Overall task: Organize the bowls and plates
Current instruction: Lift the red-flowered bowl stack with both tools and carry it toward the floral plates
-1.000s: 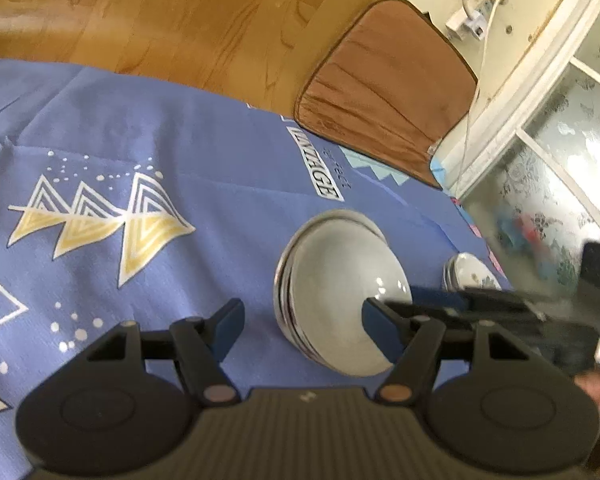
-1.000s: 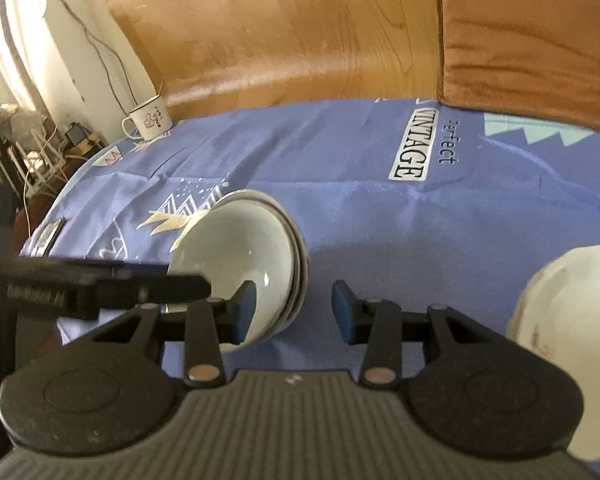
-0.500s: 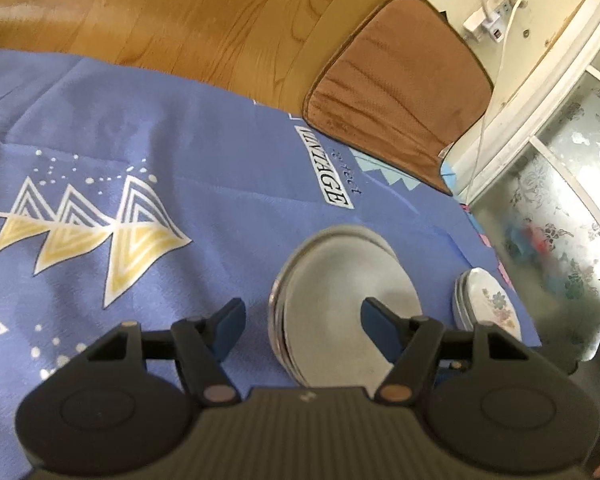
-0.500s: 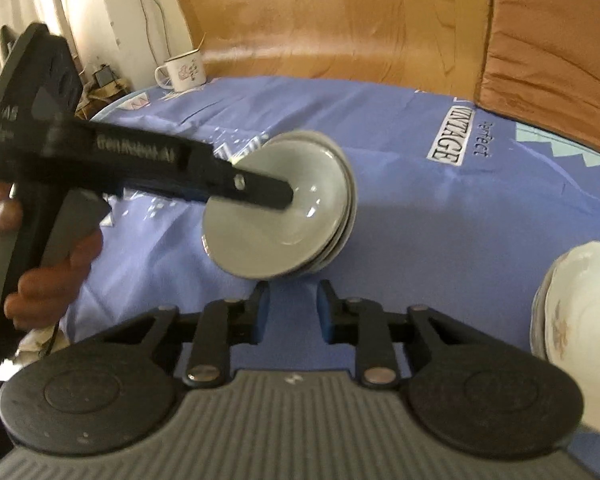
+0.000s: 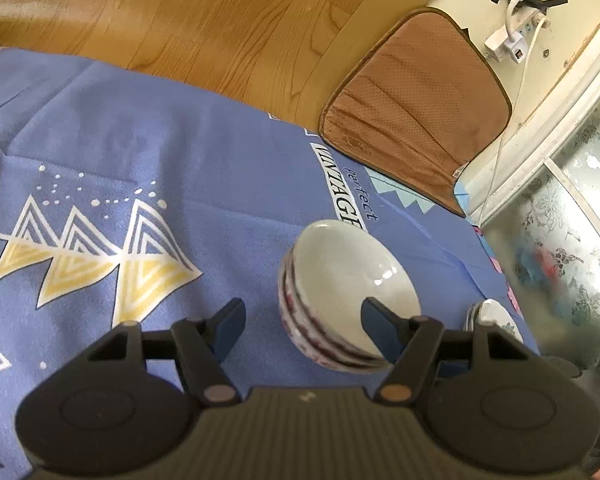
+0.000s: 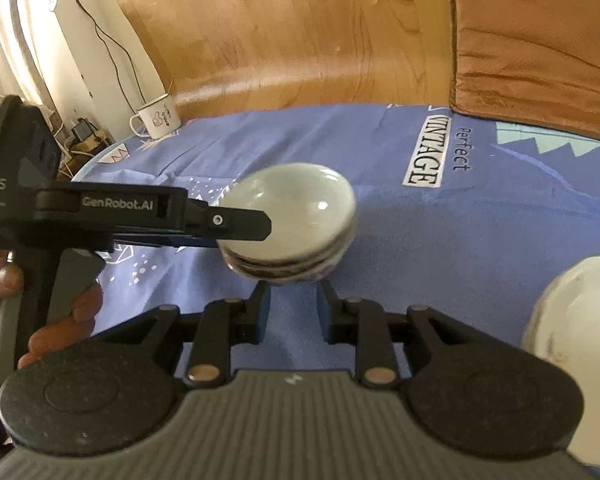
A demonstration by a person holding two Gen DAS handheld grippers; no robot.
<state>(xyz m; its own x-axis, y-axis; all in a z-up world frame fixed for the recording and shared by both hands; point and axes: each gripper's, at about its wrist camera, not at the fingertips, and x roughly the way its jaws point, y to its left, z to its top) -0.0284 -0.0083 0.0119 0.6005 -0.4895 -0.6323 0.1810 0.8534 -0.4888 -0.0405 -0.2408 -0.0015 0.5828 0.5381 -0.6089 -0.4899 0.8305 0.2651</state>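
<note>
Left hand-held gripper [image 5: 302, 326] straddles glossy round stacked bowls [image 5: 342, 294].

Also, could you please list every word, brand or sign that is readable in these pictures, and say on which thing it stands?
"VINTAGE": white label printed on the blue tablecloth.
"perfect": small script beside that label on the tablecloth.
"GenRobot.AI": side of the left gripper, seen from the right wrist view.
"AS": rear body of the left gripper; the small line below is unreadable.
Enamel mug: a dark print, too small to read.
</note>
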